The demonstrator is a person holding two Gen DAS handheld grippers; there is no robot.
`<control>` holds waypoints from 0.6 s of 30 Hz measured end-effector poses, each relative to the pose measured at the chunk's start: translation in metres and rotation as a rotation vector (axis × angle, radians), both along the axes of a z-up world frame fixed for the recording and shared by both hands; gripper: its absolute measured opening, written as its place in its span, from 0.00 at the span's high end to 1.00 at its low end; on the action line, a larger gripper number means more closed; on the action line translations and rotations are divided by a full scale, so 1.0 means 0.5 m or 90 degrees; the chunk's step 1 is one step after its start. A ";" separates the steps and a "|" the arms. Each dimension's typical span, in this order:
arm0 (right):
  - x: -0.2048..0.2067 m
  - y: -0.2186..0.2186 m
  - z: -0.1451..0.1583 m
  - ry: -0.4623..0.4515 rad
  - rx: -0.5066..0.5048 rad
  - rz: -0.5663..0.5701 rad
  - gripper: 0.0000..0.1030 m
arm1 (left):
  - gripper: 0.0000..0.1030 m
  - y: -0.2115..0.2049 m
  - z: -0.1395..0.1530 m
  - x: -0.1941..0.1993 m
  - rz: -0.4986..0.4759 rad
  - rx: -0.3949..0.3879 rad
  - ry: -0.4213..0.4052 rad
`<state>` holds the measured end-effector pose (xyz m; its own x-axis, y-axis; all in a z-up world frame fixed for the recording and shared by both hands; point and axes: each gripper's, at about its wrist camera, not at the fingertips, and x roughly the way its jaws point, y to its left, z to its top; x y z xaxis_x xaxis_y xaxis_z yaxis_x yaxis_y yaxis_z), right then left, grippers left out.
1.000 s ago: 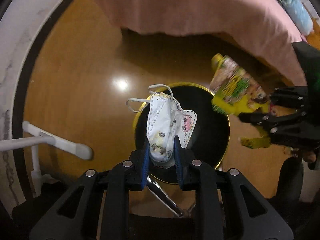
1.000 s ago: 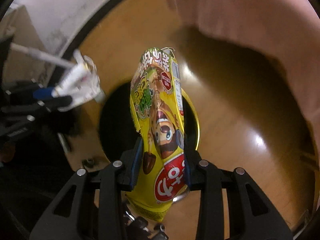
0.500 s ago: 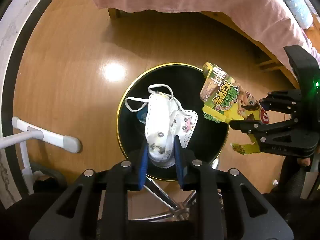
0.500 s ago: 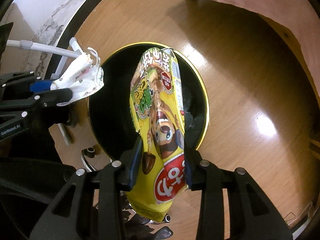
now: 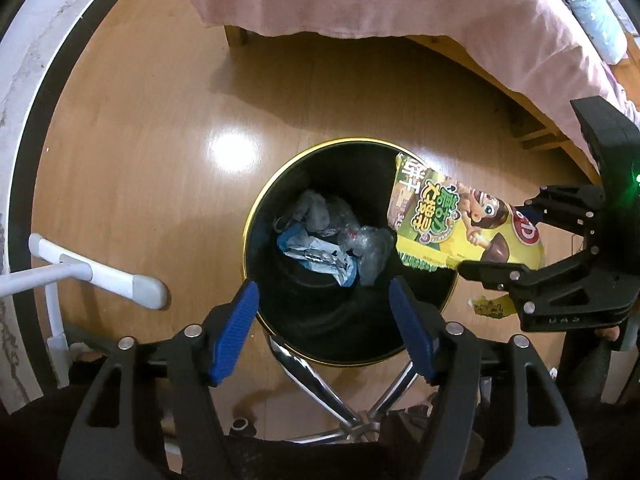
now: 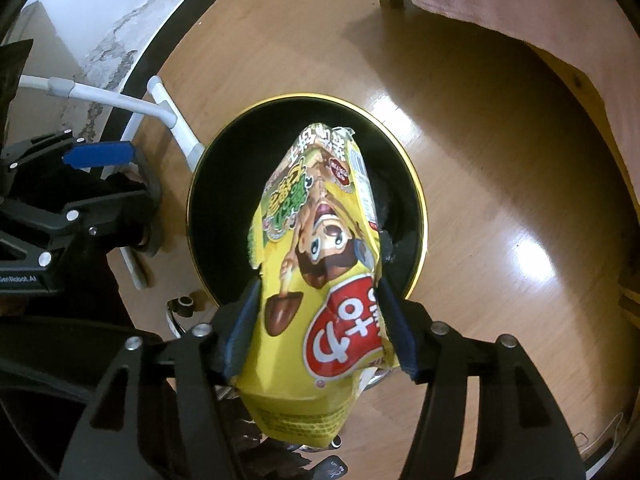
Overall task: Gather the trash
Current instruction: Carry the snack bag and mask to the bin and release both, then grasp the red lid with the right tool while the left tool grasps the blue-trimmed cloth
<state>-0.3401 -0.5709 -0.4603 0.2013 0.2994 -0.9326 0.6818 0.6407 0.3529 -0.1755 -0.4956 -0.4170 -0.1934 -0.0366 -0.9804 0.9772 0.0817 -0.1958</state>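
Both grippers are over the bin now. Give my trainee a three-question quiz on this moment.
1. True or false: the left gripper holds a piece of trash.
2. Where is the yellow snack bag? A: flat on the floor. B: between the jaws of the right gripper, above the black bin. C: at the bottom of the bin.
3. What already lies inside the bin?

Key
1. False. Its jaws have just been opening and stand wide with nothing between them.
2. B. Those jaws have just been opening too. The frames do not show whether the pads press on the bag.
3. Crumpled wrappers and plastic.
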 end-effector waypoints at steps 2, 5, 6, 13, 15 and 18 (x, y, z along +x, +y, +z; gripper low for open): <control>0.000 -0.002 0.003 -0.002 -0.002 0.002 0.38 | 0.36 0.000 0.003 0.004 0.004 -0.003 0.001; 0.000 0.003 0.008 -0.003 -0.007 0.003 0.33 | 0.30 0.001 0.011 0.007 0.010 -0.010 -0.002; 0.000 0.003 0.012 -0.006 -0.010 0.003 0.29 | 0.29 0.000 0.017 0.010 0.014 -0.016 -0.003; -0.015 -0.052 0.092 -0.009 -0.112 -0.012 0.25 | 0.16 -0.014 0.120 0.042 0.034 -0.098 -0.061; -0.025 -0.079 0.145 -0.010 -0.165 -0.032 0.25 | 0.15 -0.021 0.176 0.052 0.032 -0.137 -0.090; -0.030 -0.132 0.272 -0.040 -0.264 -0.062 0.25 | 0.13 -0.027 0.291 0.062 0.028 -0.210 -0.132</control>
<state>-0.3549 -0.6368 -0.3240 0.2700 -0.1210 -0.9552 0.7320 0.6703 0.1219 -0.1447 -0.5091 -0.2713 0.0157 -0.3601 -0.9328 0.9958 0.0902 -0.0181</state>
